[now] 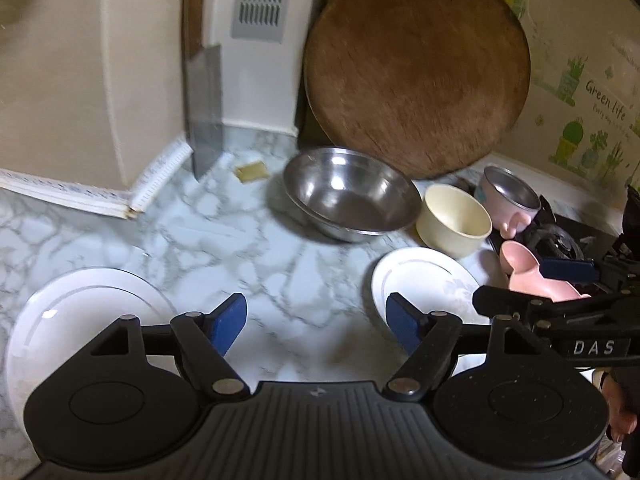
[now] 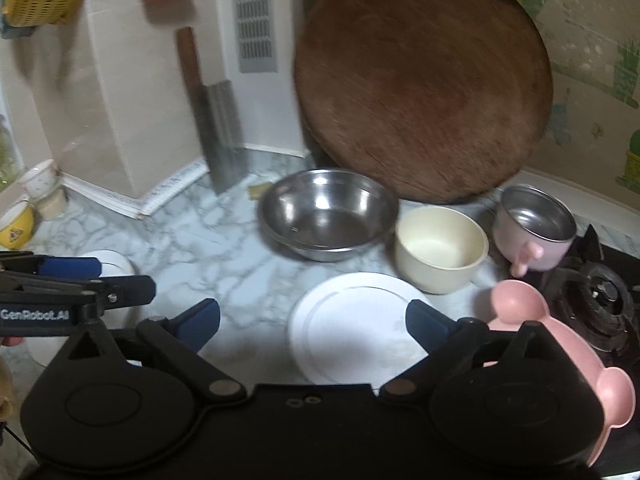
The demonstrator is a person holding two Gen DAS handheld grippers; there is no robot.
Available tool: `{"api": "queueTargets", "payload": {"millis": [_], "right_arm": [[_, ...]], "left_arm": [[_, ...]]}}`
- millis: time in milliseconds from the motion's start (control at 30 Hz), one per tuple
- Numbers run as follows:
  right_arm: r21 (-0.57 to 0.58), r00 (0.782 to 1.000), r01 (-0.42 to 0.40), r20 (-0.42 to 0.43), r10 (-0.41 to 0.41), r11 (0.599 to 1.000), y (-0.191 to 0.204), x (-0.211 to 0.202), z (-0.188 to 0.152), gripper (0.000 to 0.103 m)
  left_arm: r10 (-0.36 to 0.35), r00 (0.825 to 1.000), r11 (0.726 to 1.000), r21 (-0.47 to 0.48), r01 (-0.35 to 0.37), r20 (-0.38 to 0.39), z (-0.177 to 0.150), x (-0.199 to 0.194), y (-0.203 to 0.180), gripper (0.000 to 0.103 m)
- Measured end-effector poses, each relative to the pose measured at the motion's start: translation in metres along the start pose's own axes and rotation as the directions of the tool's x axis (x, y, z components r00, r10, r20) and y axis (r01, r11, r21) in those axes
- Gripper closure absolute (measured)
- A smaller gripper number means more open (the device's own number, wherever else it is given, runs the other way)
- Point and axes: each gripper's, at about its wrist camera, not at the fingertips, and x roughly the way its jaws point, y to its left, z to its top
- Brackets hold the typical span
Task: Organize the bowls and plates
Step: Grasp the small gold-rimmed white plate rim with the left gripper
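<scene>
On the marble counter (image 1: 248,240) lie two white plates: one at the left (image 1: 80,320) and one at the right (image 1: 424,284), also in the right wrist view (image 2: 352,324). Behind stand a steel bowl (image 1: 348,192) (image 2: 328,212), a cream bowl (image 1: 454,220) (image 2: 440,248) and a pink steel-lined cup (image 1: 510,200) (image 2: 534,228). A pink bear-shaped dish (image 1: 536,276) (image 2: 560,352) lies at the right. My left gripper (image 1: 316,320) is open and empty between the plates. My right gripper (image 2: 314,324) is open and empty over the right plate.
A round wooden board (image 1: 416,68) (image 2: 424,76) leans on the wall behind the bowls. A cleaver (image 1: 204,92) (image 2: 220,120) leans in the corner. A gas burner (image 2: 600,300) sits at the right. Small bowls (image 2: 24,204) stand far left.
</scene>
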Motion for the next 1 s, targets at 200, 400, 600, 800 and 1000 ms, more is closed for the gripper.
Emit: {"api": "queueTargets", "payload": {"millis": [200,400,600,800,1000], "right_arm": [[0.012,0.998,0.009,-0.064,-0.008,1.000,-0.028,0.020,0.009,0.002],[0.065,0.990,0.010,-0.144,-0.001,0.998,-0.061,0.050,0.018,0.002],[0.125,0.965,-0.012,-0.259,0.045,0.992,-0.087,0.089,0.023,0.004],[0.152,0.945,-0.018,-0.319,0.066,0.988,-0.100,0.113,0.024,0.011],[0.177,0.925,-0.045,-0.364,0.108,0.983,-0.108,0.125,0.022,0.023]], "left_arm": [[-0.005,0.997,1.000,0.003,0.005,-0.079,0.006,0.032,-0.015,0.027],[-0.017,0.988,1.000,-0.027,0.013,-0.157,0.012,0.064,-0.024,0.027],[-0.045,0.971,0.994,-0.104,0.021,-0.237,0.013,0.098,-0.024,0.027],[-0.045,0.959,0.994,-0.111,0.015,-0.279,0.007,0.120,-0.029,0.027],[-0.066,0.952,0.990,-0.136,0.026,-0.298,0.004,0.135,-0.033,0.027]]}}
